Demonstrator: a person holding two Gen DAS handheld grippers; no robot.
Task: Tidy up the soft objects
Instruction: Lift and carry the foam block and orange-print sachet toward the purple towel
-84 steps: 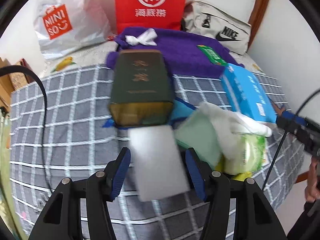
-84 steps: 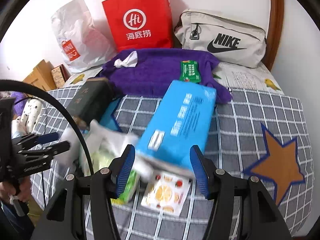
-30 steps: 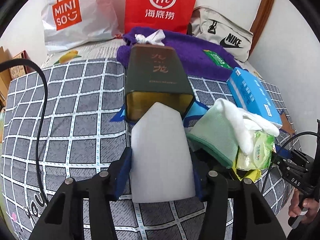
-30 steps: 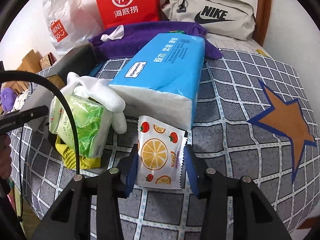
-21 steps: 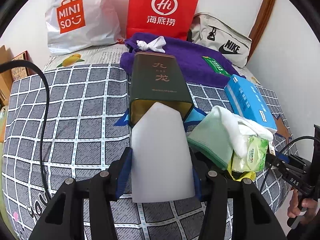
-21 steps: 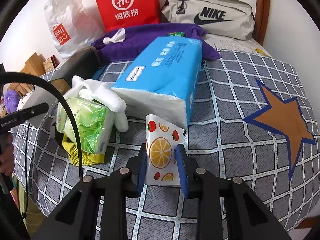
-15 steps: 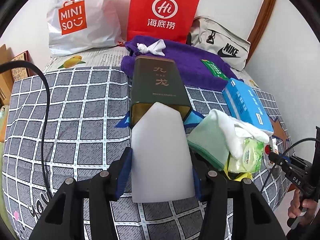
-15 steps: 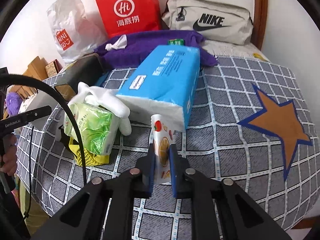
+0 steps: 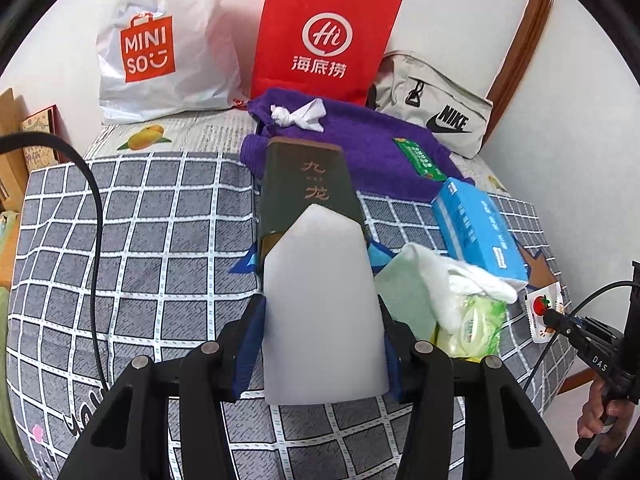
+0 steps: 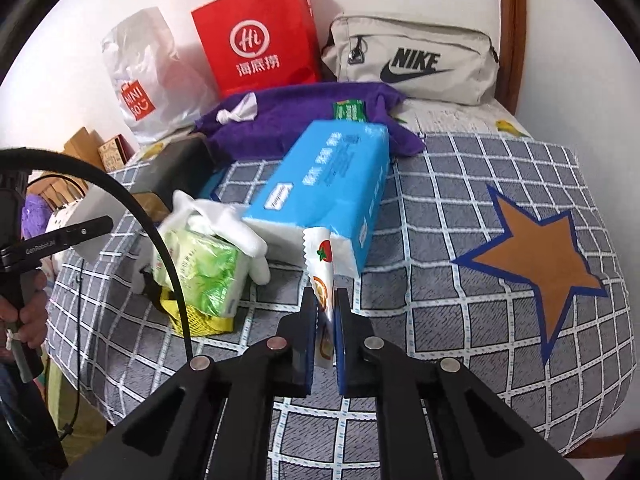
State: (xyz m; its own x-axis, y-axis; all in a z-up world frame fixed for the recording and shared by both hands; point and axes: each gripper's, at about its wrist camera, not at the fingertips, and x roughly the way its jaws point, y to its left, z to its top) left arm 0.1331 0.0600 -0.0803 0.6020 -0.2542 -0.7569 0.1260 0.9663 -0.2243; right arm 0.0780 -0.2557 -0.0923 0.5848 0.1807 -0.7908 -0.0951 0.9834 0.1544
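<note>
My left gripper (image 9: 320, 312) is shut on a white foam block (image 9: 322, 304) and holds it above the checked bedspread (image 9: 132, 232), in front of a dark green tin (image 9: 306, 188). My right gripper (image 10: 325, 300) is shut on a fruit-print sachet (image 10: 322, 276), held upright and edge-on in front of a blue tissue pack (image 10: 328, 184). The sachet also shows in the left wrist view (image 9: 542, 310). A pile of white gloves (image 10: 224, 220), a green wet-wipe pack (image 10: 200, 276) and a yellow cloth (image 10: 192, 320) lies to the left.
A purple towel (image 10: 296, 120) with a knotted white cloth (image 10: 236, 112) and a small green packet (image 10: 350, 110) lies behind. A red paper bag (image 10: 256, 36), a white Miniso bag (image 10: 148, 80) and a grey Nike bag (image 10: 412, 60) stand along the wall. The bed edge is close in front.
My right gripper closed on the fruit-print sachet and lifted it off the bedspread, turning it edge-on. My left gripper closed on the white foam block and raised it slightly.
</note>
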